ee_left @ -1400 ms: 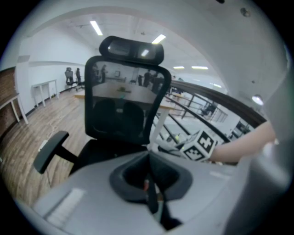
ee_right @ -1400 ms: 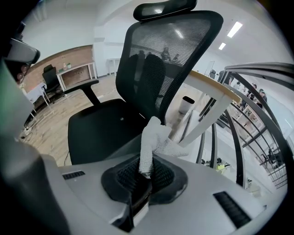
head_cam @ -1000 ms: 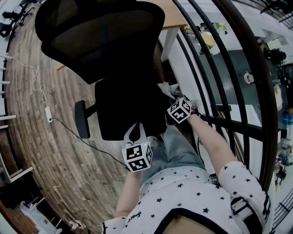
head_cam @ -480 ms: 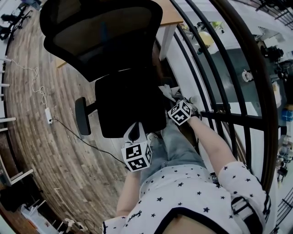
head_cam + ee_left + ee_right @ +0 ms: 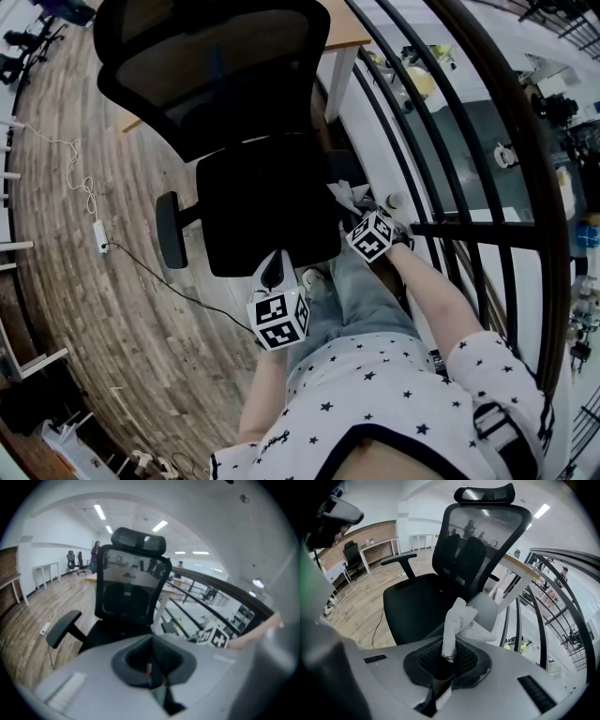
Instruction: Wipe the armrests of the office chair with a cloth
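Observation:
A black office chair (image 5: 267, 206) with a mesh back (image 5: 483, 550) stands in front of me. My right gripper (image 5: 443, 660) is shut on a white cloth (image 5: 461, 620). The cloth (image 5: 352, 197) lies against the chair's right armrest pad (image 5: 490, 609). The other armrest (image 5: 169, 230) sticks out on the chair's far side, also seen as the far armrest (image 5: 398, 557). My left gripper (image 5: 273, 270) hovers at the seat's front edge, jaws together with nothing in them. From the left gripper view, that gripper (image 5: 152, 667) faces the chair and its left armrest (image 5: 63, 627).
A black metal railing (image 5: 441, 141) runs close along the chair's right side, with a drop beyond it. A desk leg (image 5: 345, 80) stands behind the chair. A power cable (image 5: 141, 267) and adapter lie on the wooden floor at left.
The right gripper with the cloth has slid a little back toward me along the right armrest. The left gripper has barely moved.

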`<state>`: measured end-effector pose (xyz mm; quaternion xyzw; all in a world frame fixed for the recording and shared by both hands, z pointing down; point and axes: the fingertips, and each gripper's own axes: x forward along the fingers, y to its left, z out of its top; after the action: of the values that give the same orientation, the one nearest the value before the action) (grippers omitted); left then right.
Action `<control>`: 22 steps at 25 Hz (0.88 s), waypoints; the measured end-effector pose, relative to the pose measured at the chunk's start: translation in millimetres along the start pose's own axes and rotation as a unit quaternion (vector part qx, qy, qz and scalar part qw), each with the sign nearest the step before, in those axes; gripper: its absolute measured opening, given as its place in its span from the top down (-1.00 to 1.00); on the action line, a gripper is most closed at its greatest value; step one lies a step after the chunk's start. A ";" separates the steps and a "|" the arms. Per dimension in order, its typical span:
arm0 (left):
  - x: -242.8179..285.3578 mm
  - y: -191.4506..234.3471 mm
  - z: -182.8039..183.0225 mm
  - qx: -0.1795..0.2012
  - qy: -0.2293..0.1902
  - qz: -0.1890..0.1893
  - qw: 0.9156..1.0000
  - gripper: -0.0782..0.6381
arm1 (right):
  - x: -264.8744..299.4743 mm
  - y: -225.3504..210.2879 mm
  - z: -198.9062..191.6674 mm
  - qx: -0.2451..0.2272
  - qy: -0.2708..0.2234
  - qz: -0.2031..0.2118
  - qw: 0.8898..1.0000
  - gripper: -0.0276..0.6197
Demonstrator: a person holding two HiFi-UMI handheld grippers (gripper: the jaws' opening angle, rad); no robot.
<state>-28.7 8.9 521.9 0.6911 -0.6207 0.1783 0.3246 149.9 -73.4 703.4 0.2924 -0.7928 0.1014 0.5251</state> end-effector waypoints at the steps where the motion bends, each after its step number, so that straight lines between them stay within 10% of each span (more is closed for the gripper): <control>1: -2.0 0.7 -1.6 0.000 -0.001 0.000 1.000 0.76 | -0.7 2.8 -1.7 -0.001 0.001 0.000 1.000 0.82; 22: -47.7 23.1 -19.1 -0.012 -0.023 0.017 1.000 0.76 | -18.7 57.4 -31.8 -0.036 0.032 0.015 0.999 0.82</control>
<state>-56.1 56.6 510.0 0.6806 -0.6414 0.1603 0.3156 147.0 -5.4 708.7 0.2577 -0.7831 0.0899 0.5587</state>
